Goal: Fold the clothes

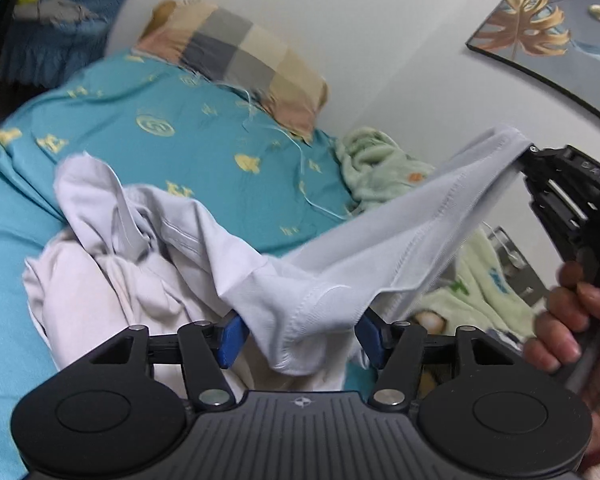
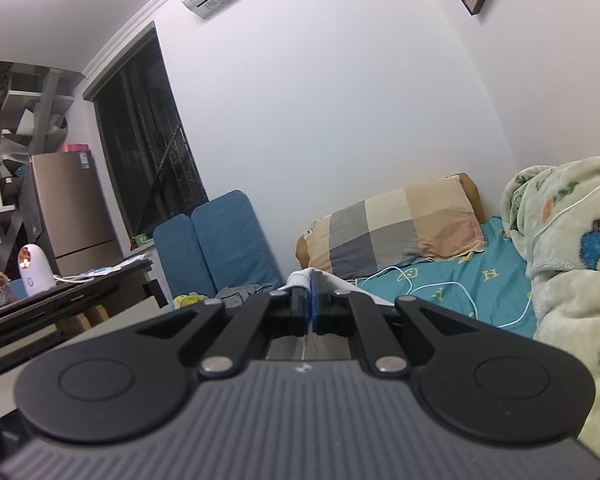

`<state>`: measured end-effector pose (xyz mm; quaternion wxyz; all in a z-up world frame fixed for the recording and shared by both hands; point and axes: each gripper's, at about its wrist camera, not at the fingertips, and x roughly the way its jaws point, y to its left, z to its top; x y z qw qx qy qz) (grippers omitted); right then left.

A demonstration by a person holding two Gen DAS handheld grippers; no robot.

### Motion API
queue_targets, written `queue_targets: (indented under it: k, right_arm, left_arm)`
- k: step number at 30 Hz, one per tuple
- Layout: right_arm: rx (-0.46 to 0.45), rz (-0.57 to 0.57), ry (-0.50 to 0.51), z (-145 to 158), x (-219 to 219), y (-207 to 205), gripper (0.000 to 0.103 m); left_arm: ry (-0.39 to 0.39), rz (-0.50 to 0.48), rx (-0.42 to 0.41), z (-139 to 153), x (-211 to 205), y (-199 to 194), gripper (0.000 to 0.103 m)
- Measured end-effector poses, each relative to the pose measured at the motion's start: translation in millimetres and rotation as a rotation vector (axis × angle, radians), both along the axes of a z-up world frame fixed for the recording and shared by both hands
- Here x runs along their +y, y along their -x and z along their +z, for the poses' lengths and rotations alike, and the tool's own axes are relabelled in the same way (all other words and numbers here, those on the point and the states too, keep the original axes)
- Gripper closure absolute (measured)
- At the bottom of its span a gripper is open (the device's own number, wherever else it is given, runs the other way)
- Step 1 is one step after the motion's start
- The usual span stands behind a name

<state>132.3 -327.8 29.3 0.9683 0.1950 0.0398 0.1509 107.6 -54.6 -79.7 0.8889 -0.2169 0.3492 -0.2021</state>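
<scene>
white cotton garment (image 1: 300,280) hangs stretched over the bed (image 1: 180,152) because my right gripper (image 1: 528,152) has its jaws clamped on one edge, while my left gripper (image 1: 300,336) holds its jaws apart around a lower fold, not pinching.

Left gripper (image 1: 300,338): angled downward, its blue fingers (image 1: 231,338) stood apart, a fold of pale cloth bunched between them; whether the pads pressed it could not be told.
Right gripper (image 2: 313,304): held level, fingers (image 2: 309,300) closed together on a white cloth edge.
Right hand (image 1: 576,340): wrapped around the gripper's handle, at the right.
</scene>
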Motion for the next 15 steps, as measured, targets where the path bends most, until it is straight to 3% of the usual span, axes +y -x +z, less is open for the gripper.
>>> queue_targets:
  k: [4, 7, 8, 9, 11, 15]
  right_arm:
    - [-0.036, -0.015, 0.019, 3, 8, 9, 0.098]
    - [-0.053, -0.049, 0.046, 3, 13, 14, 0.098]
    - [-0.049, -0.064, 0.055, 2, 14, 14, 0.098]
    - [-0.044, -0.080, 0.064, 1, 15, 14, 0.098]
    - [-0.012, -0.124, 0.099, -5, 15, 10, 0.098]
    - [0.056, -0.211, 0.149, -17, 11, -3, 0.098]
  left_arm:
    - [0.026, 0.098, 0.093, -16, -1, -14, 0.045]
    - [0.023, 0.170, 0.136, -30, 3, -17, 0.058]
    - [0.017, 0.177, 0.140, -31, 5, -16, 0.066]
    - [0.004, 0.186, 0.135, -30, 8, -15, 0.078]
    - [-0.007, 0.219, 0.103, -22, 15, -9, 0.088]
    - [0.012, 0.301, -0.040, 11, 35, 6, 0.095]
